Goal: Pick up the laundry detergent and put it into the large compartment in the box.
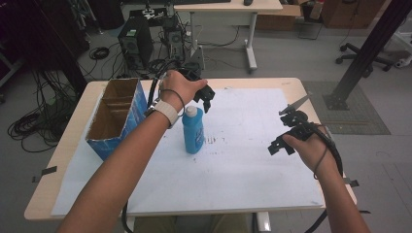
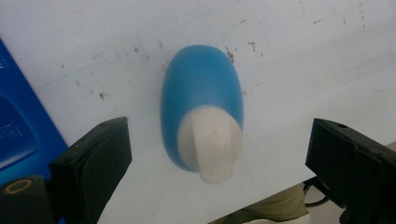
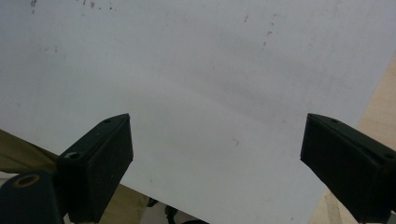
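From my remote station, a blue box with open cardboard compartments stands at the table's left edge, just beside the upright blue bottle on the white sheet. I have the left gripper hanging above the bottle's white cap, jaws spread wide and touching nothing; in the left gripper view the bottle sits between them, below. The right gripper hovers well apart over bare sheet near the table's right side, its jaws likewise wide and empty.
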The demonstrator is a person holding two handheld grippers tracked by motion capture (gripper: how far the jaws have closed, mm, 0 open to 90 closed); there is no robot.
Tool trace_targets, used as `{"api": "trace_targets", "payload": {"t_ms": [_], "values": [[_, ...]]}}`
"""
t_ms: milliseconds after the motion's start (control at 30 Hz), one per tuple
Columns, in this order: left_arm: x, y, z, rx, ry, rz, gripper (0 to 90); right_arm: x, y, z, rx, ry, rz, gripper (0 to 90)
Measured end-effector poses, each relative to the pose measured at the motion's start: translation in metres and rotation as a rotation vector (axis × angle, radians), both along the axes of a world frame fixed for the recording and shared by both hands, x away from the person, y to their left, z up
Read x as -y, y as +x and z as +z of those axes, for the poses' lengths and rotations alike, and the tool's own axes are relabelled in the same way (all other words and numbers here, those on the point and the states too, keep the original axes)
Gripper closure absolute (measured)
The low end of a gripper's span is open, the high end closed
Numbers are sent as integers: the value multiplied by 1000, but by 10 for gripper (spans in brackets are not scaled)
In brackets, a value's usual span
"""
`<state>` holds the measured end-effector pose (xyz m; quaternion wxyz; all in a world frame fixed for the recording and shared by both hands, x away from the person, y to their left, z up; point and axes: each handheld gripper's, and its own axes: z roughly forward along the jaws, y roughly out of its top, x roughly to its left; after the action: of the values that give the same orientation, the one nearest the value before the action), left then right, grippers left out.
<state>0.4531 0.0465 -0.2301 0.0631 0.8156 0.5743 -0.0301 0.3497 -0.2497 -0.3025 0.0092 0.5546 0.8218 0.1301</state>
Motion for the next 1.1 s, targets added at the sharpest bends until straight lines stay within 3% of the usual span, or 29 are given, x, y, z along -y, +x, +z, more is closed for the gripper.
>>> {"api": "trace_targets", "payload": {"t_ms": [1100], "values": [[0,3,-34,-17,16,6,78,5,-3,-8,-10,12,-4,93]]}}
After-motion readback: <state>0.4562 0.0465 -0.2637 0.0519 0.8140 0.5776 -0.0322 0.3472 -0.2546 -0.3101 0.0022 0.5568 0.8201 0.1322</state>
